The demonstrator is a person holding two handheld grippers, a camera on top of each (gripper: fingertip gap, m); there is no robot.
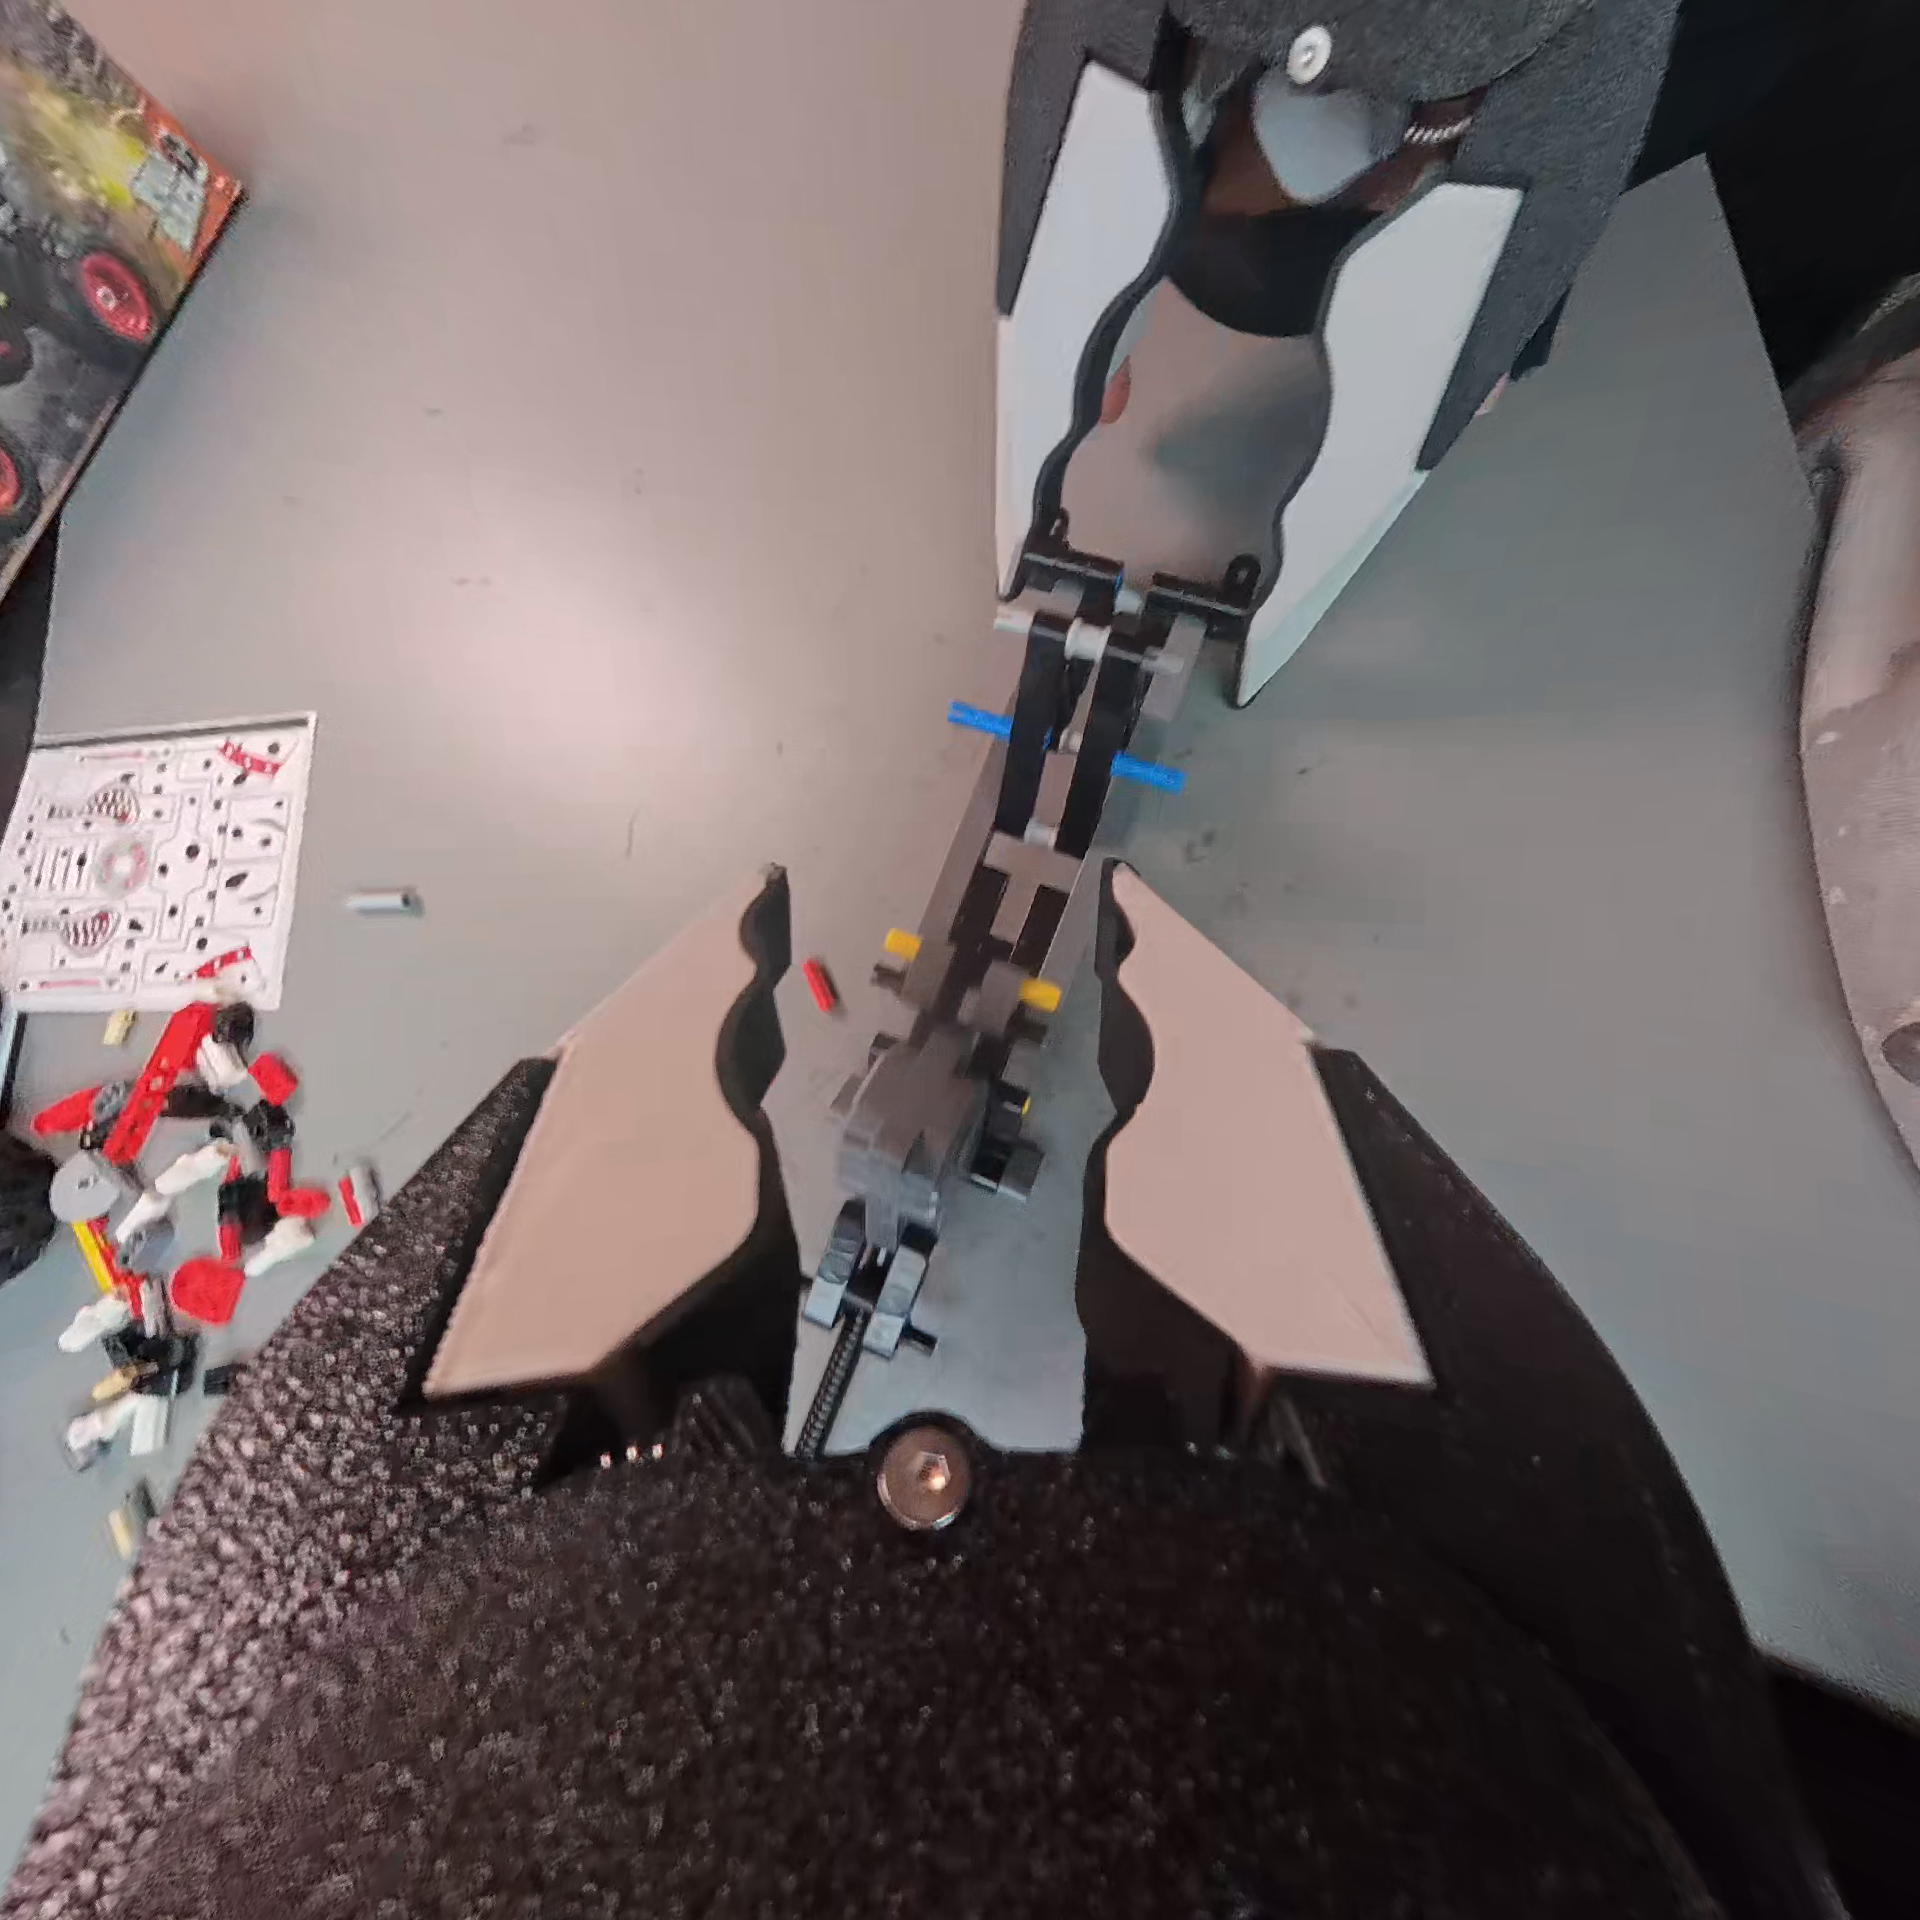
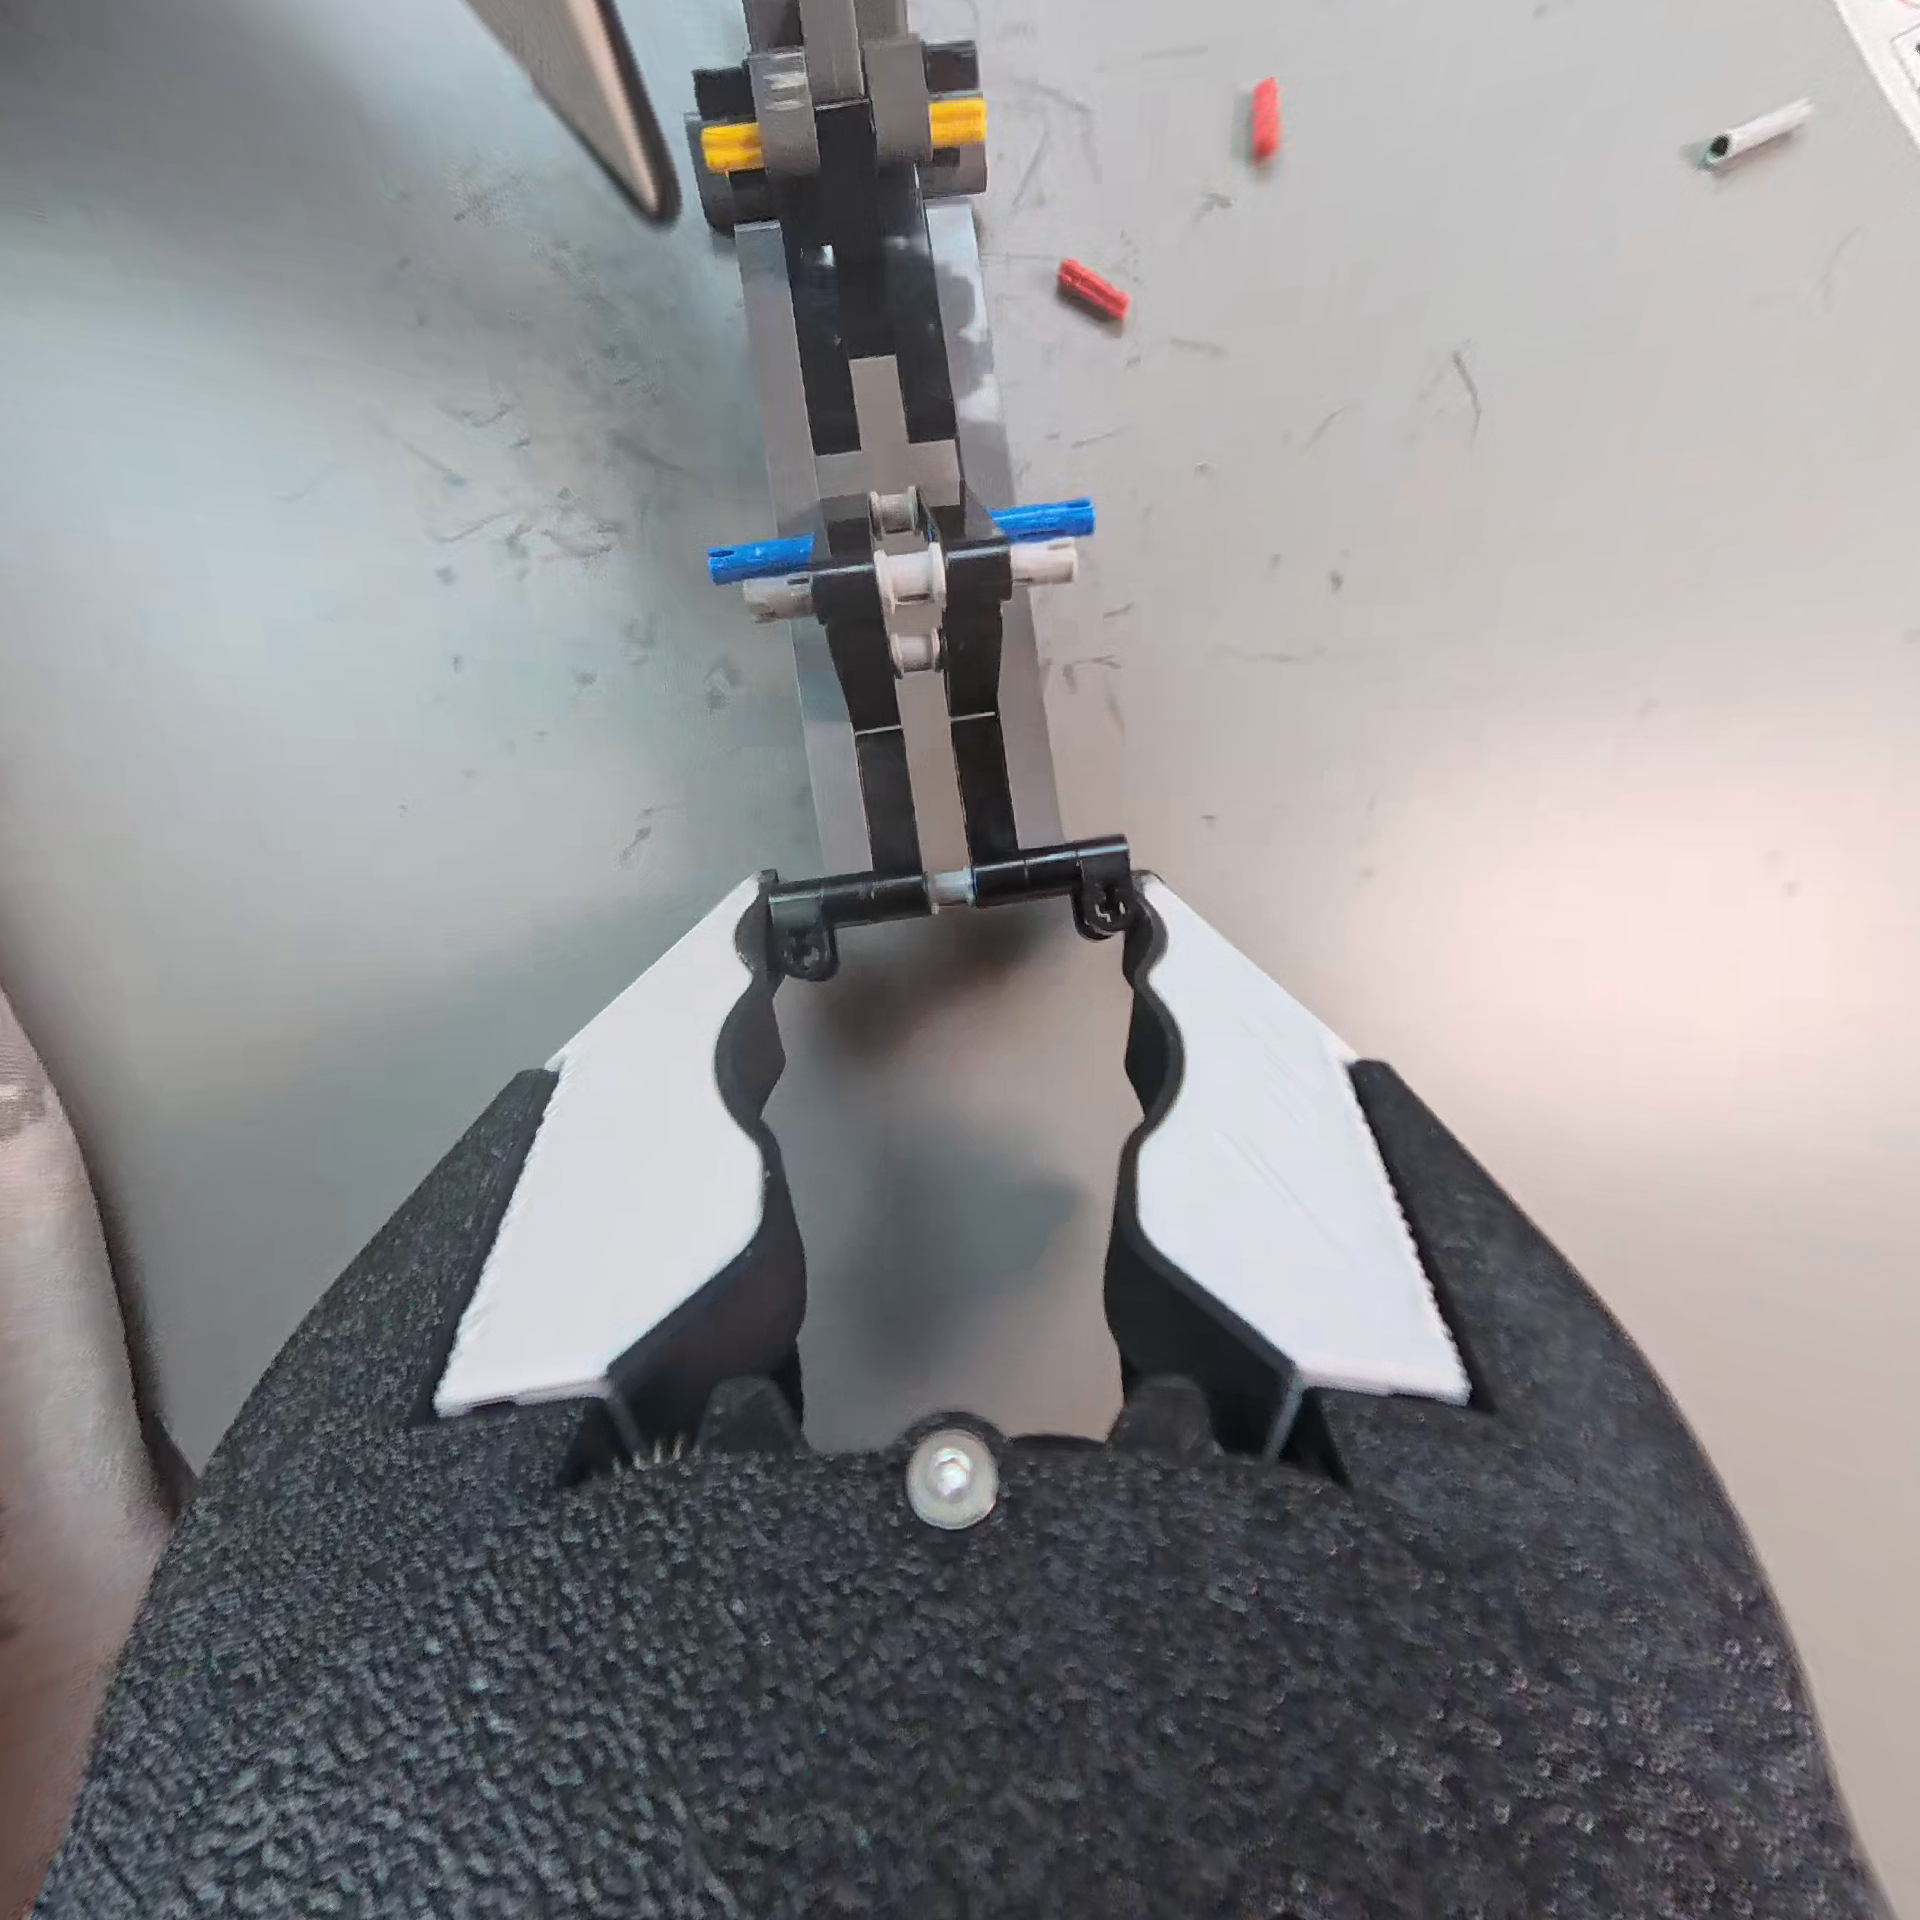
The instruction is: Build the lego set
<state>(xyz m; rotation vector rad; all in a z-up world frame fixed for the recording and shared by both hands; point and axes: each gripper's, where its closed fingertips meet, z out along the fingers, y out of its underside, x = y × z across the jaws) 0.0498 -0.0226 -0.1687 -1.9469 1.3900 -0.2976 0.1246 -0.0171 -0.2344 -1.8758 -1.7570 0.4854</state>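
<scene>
Spanning the gap between the 2 grippers, the long black and grey chassis [image 1: 1039, 935] lies on the grey table [image 1: 520, 520] and serves as the landmark for everything else. The right gripper [image 2: 951, 899] meets its far end: the 2 white fingers [image 2: 665, 1039] sit against the outer ends of the black crossbar [image 2: 951, 883], 1 tip at each lug, so the claw looks closed onto that bar, probably to keep the frame from sliding or twisting. At the opposite end, the left gripper [image 1: 940, 883] has its tan fingers [image 1: 623, 1143] spread on either side of the chassis, with table showing between each pad and the bricks; it is apart and grips nothing. That straddling pose suggests it is lining up to steady or seize the grey block end.

Blue pins [image 2: 758, 561] and yellow pins [image 2: 732, 145] stick out sideways from the chassis, which is a reason to hold it by the ends and not the middle. 2 small red pins [image 2: 1091, 286] lie just beside the chassis, likely kept close for the next fitting. Well away from it, on the same side as the red pins, sit the loose red, white and black parts [image 1: 177, 1174], the sticker sheet [image 1: 145, 862] and the set's box [image 1: 94, 260].
</scene>
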